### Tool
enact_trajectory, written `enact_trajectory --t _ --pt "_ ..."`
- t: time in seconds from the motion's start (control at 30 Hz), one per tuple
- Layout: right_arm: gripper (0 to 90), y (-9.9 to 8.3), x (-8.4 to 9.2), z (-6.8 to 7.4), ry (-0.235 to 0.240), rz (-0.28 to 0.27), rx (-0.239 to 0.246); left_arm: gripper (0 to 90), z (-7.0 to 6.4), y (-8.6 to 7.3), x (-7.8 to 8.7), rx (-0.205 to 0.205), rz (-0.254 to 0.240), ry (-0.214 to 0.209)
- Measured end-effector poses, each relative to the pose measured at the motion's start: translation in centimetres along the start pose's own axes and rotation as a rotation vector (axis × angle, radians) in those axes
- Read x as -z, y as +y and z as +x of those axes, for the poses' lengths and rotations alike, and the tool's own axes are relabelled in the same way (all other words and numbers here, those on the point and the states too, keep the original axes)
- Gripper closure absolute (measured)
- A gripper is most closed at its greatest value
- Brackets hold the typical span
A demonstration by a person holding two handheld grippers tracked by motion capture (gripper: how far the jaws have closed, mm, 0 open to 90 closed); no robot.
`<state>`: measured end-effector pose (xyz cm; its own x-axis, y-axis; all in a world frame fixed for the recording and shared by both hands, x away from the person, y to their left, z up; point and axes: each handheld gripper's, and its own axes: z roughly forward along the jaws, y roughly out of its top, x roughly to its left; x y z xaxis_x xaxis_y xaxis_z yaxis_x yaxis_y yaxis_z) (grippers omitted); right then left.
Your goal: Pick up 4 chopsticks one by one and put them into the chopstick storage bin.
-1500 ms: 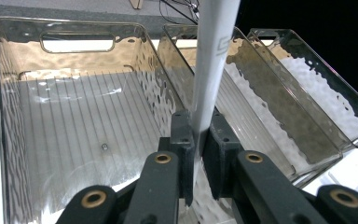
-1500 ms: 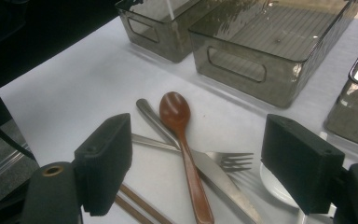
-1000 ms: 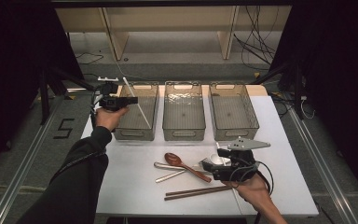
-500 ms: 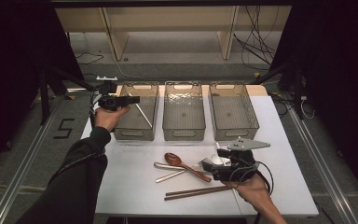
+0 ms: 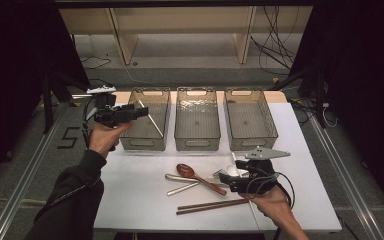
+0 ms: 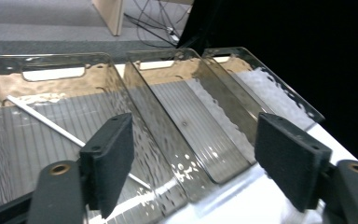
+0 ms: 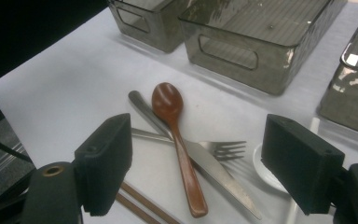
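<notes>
A white table (image 5: 130, 200) fills the lower middle of the high view, standing on a grey carpeted floor (image 5: 190, 60) that runs to the top of the frame. At the upper middle stands a pale wooden shelf unit (image 5: 180, 25) with two upright panels, light falling on its base. Black cables (image 5: 275, 50) trail over the floor at the upper right. Dark curtains (image 5: 15, 75) close off the left and right edges of the frame. Metal rails (image 5: 25, 175) run diagonally along the floor on both sides of the table, and a black mark shaped like a five (image 5: 69, 138) sits on the floor at the left.
</notes>
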<state>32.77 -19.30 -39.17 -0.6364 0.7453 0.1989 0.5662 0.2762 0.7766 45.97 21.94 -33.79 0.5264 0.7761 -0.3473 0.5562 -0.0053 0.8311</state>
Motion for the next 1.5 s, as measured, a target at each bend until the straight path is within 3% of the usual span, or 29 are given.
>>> enact_trajectory --t 0.17,0.27,0.43,0.67,1.0,1.1,1.3,1.5 --pt "25.6 -0.1 -0.2 -0.3 -0.017 0.027 -0.015 23.2 -0.8 -1.3 1.0 -0.021 -0.004 -0.034" --pt "25.8 -0.1 -0.3 -0.5 -0.027 0.038 -0.018 23.1 -1.1 -1.9 1.2 -0.047 0.015 -0.033" --pt "26.1 -0.2 -0.4 -0.9 -0.043 0.052 -0.039 22.5 -1.4 -3.0 1.3 -0.056 0.024 -0.050" --pt "26.7 -0.5 -0.6 -2.0 -0.082 0.087 -0.062 20.3 -2.6 -4.7 1.8 -0.096 0.015 -0.077" --pt "28.4 -1.1 -1.3 -3.0 -0.117 0.183 -0.091 19.9 -3.6 -7.3 2.6 -0.131 0.005 -0.107" --pt "30.8 -1.3 -1.5 -3.3 -0.144 0.221 -0.087 19.8 -3.5 -8.1 2.8 -0.135 0.008 -0.100" --pt "44.0 -2.0 -2.1 -4.7 -0.194 0.295 -0.116 19.4 -3.8 -8.9 2.9 -0.138 0.001 -0.103" --pt "49.2 -2.5 -2.5 -5.4 -0.202 0.345 -0.143 19.1 -4.4 -9.3 3.2 -0.151 0.000 -0.117"
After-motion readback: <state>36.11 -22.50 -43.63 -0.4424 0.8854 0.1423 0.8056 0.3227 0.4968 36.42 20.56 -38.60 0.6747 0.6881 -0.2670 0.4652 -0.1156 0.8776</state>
